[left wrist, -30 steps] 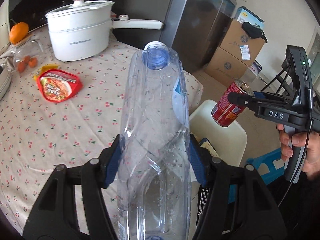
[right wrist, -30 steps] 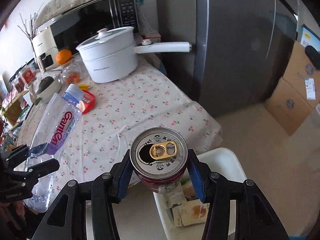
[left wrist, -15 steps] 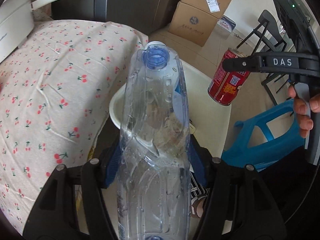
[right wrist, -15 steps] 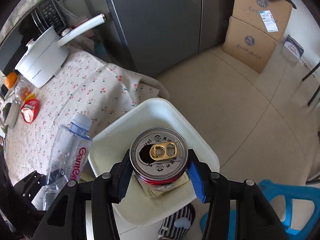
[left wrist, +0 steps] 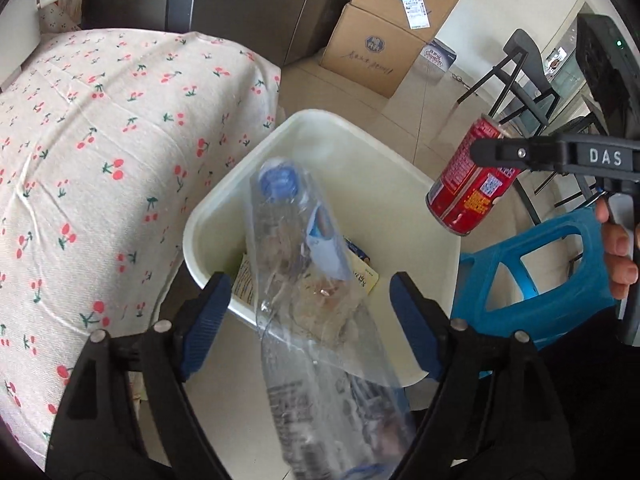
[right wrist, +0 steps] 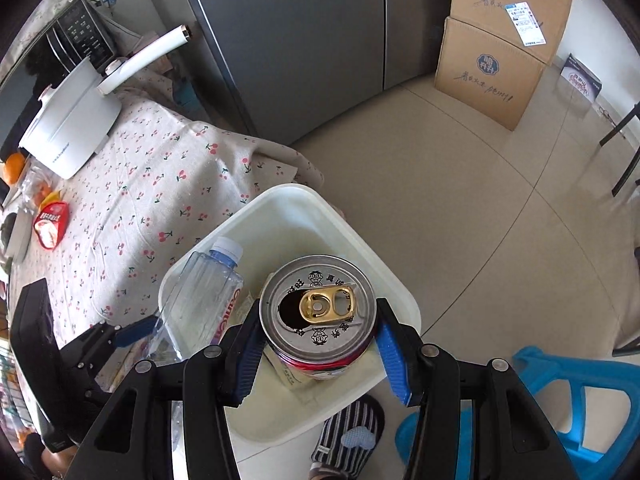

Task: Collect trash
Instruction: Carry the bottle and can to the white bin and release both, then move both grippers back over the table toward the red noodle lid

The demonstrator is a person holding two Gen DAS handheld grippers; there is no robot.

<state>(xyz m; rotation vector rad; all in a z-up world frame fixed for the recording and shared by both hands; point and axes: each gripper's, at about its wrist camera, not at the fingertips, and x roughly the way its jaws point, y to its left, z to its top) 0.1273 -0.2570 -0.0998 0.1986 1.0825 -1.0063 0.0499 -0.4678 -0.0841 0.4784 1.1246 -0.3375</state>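
Trash: two items in hand, over one white bin on the floor beside the table.

Item 1, plastic bottle, one. A moment ago my left gripper pinched it upright over the tablecloth; now my left jaws are opening, the blue pads stand clear of its sides, and it tilts cap-first into the bin, blurred. I judge it released and dropping, so this piece is as good as collected.

Item 2, red can, one. My right gripper clamps it between both pads, tab up, held above the bin's near corner. It has come across from the table edge to here. Not yet let go; I judge it next.

Already in bin: paper wrappers, count unclear.

Remaining on table: one red packet, likely trash still to fetch. One white pot, not trash.

Nearby: two stacked boxes, one blue stool, one striped slipper.
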